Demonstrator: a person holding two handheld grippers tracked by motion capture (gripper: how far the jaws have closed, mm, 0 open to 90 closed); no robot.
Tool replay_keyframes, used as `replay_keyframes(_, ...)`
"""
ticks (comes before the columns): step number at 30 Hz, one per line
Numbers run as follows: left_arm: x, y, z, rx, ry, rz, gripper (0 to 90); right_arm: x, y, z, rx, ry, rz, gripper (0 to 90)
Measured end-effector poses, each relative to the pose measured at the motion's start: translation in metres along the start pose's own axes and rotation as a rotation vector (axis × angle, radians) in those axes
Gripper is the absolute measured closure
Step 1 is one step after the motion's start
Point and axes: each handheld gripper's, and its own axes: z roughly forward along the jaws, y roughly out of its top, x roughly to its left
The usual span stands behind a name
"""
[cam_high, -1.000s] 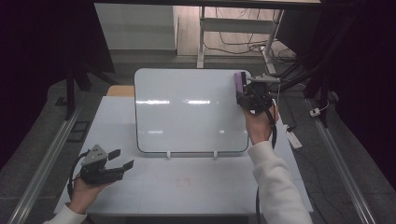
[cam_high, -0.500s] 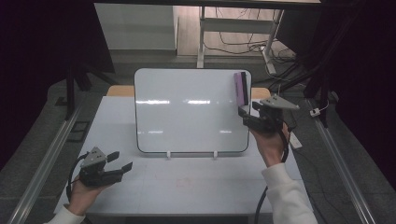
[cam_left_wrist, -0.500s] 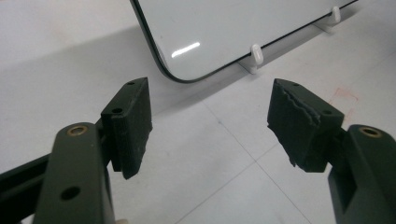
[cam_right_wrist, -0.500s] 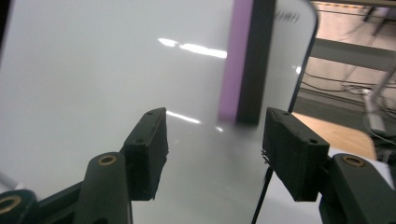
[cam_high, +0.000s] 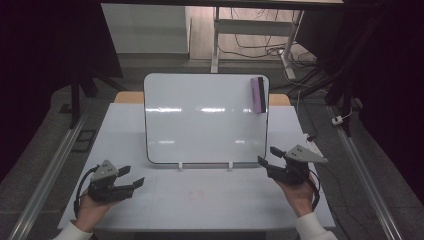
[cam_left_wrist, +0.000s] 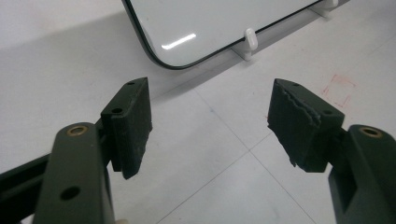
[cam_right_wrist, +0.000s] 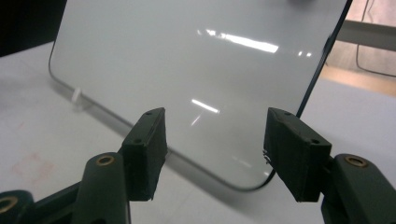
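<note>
A white board (cam_high: 205, 117) with a dark rim stands tilted on two small white feet in the middle of the table. A purple eraser (cam_high: 258, 94) with a black edge clings to its upper right corner. My right gripper (cam_high: 267, 159) is open and empty near the board's lower right corner (cam_right_wrist: 252, 184), held low over the table. At the front left, my left gripper (cam_high: 131, 177) is open and empty too, with the board's lower left corner (cam_left_wrist: 163, 63) ahead of its jaws.
The white table (cam_high: 210, 200) carries a faint red square mark (cam_left_wrist: 340, 89) in front of the board. One white foot (cam_left_wrist: 250, 39) props the board's lower edge. Metal rails (cam_high: 47, 175) run along both table sides; cables (cam_high: 300, 75) lie on the floor behind.
My right gripper left the eraser on the board's upper right corner and pulled back down toward the front right of the table. The left gripper has barely moved.
</note>
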Motion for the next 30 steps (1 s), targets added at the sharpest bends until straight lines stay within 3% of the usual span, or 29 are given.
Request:
replay_keyframes(6, 0.0, -0.001, 0.001, 0.006, 0.002, 0.003, 31.4, -0.001, -0.025, -0.001, 0.019, 0.038, 0.005, 38.6)
replay_keyframes(12, 0.001, -0.003, 0.001, 0.006, 0.009, 0.008, 31.4, -0.004, -0.038, 0.0, 0.027, 0.061, 0.004, 38.5)
replay_keyframes(30, 0.0, -0.002, 0.002, 0.008, 0.005, 0.015, 31.4, -0.002, -0.044, -0.001, 0.032, 0.069, -0.037, 38.5)
